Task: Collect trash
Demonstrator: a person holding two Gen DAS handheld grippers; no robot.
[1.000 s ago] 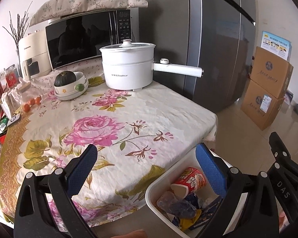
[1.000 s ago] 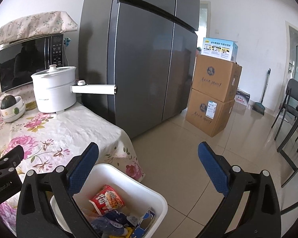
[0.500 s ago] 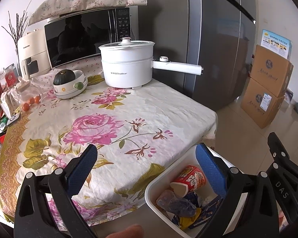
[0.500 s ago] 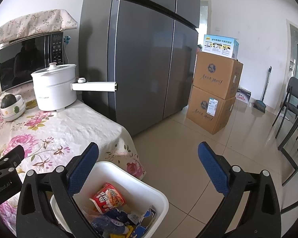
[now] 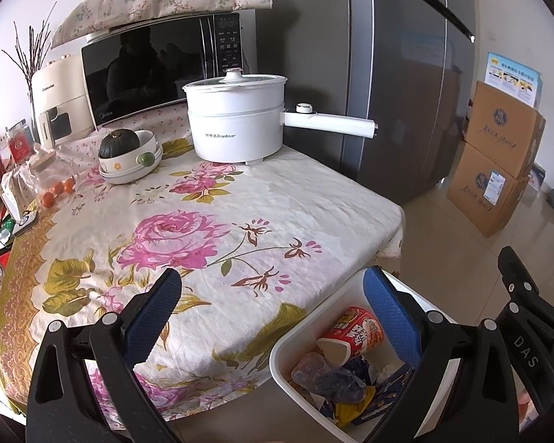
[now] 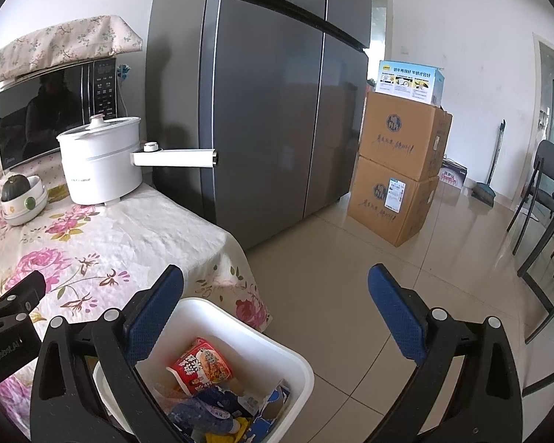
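Observation:
A white trash bin [image 5: 288, 343] stands on the floor at the table's near right corner; it also shows in the right wrist view [image 6: 295, 358]. It holds a red instant-noodle cup [image 5: 354, 332] [image 6: 199, 365], a crumpled clear plastic bag [image 5: 325, 376] and blue and yellow wrappers [image 6: 218, 413]. My left gripper [image 5: 271, 295] is open and empty above the table's front edge and the bin. My right gripper [image 6: 275, 295] is open and empty above the bin and the floor.
The table has a floral cloth [image 5: 203, 229]. At its back stand a white electric pot [image 5: 240, 122] with a long handle, a microwave [image 5: 158, 70] and a bowl with a green squash [image 5: 129, 151]. A dark fridge [image 6: 269, 110], stacked cardboard boxes [image 6: 399, 170] and a black chair [image 6: 546, 199] stand around the tiled floor.
Both views have shifted slightly; the grippers have risen or drawn back a little. Both stay open and empty.

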